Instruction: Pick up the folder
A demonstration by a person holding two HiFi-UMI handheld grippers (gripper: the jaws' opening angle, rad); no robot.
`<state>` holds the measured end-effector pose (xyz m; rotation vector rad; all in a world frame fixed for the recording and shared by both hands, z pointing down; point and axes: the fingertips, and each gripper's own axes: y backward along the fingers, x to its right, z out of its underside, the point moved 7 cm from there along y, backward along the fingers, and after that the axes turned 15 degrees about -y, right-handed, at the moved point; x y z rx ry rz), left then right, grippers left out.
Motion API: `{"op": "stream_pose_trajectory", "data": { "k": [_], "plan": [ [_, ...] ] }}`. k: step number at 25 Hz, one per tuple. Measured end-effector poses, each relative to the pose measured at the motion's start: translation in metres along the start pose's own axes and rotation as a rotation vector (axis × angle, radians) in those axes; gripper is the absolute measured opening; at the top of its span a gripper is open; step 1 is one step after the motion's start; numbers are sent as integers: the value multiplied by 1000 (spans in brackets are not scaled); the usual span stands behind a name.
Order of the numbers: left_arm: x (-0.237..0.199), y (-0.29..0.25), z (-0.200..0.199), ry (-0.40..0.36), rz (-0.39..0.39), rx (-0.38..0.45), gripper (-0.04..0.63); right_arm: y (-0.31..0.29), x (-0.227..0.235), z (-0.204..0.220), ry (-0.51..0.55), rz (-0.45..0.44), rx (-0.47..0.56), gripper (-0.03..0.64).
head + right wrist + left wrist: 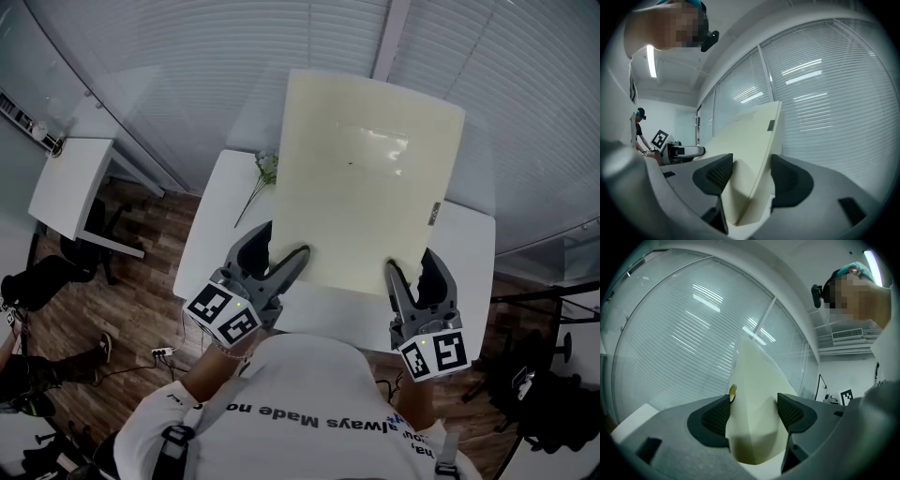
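Folder (370,178): one, pale cream, flat and rectangular. It is held up over the table, its top edge reaching past the table's far edge toward the blinds (234,56). It has one small dark tab (434,214) near its right edge and one round brass stud (732,390) by its lower left corner.

Left gripper (753,408): one. Its jaws are closed onto the folder's lower left corner, with both pads against the sheet, which bulges between them.

Right gripper (752,171): one. Its jaws are narrowed on the lower right corner, with the folder's thin edge running up between the pads.

Table (469,248): one, white. The folder covers most of it in the head view, leaving bare strips at the left, right and near edges.

Plant sprig (267,171): one, green. It lies on the table's left part, just beside the folder's left edge.

Side table (70,183): one, white, well apart at the left, with wood floor (141,281) between it and the main table.

Chair (94,234): one, black, under the side table.
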<state>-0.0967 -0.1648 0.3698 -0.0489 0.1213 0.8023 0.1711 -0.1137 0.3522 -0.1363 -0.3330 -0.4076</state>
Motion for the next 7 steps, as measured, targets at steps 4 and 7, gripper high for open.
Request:
{"op": "stream_pose_trajectory", "data": {
  "k": [4, 7],
  "plan": [
    [-1, 0, 1, -1, -2, 1, 304, -1, 0, 1, 0, 0, 1, 259],
    [-1, 0, 1, 2, -3, 1, 304, -1, -1, 1, 0, -1, 3, 259]
  ]
}}
